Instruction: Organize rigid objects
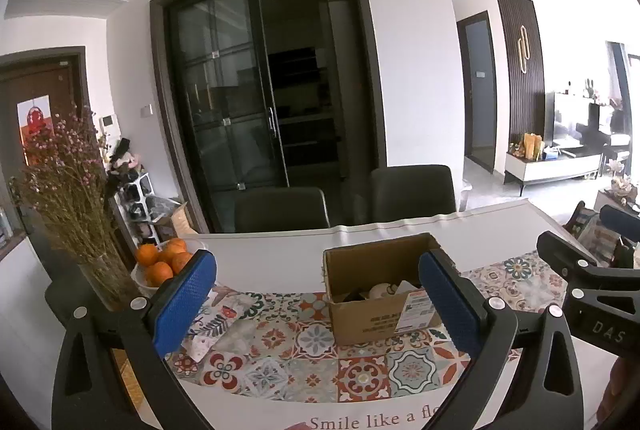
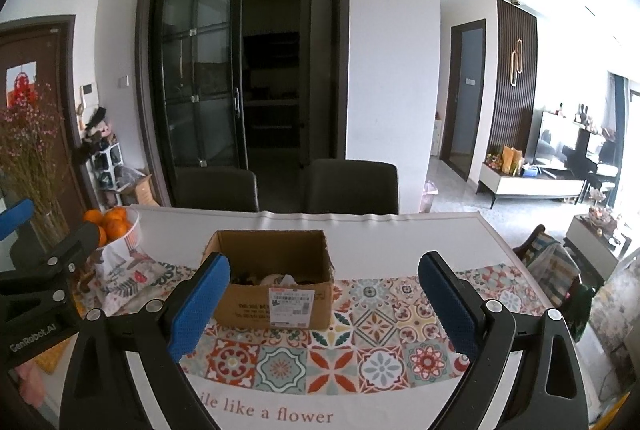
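Patterned tablecloth [image 2: 372, 314] under cardboard box [image 2: 276, 294], left claw [image 1: 320, 294] and right claw [image 2: 324, 302] both spread, empty.

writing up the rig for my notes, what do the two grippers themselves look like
Both match: black plastic frames with triangular cut-outs and silver round screw heads, and jaws faced with blue dimpled pads. The left gripper shows white "GenRobot.AI" lettering on its body in the right wrist view; the right gripper shows "DAS" in the left wrist view. No cables or sleeves visible.
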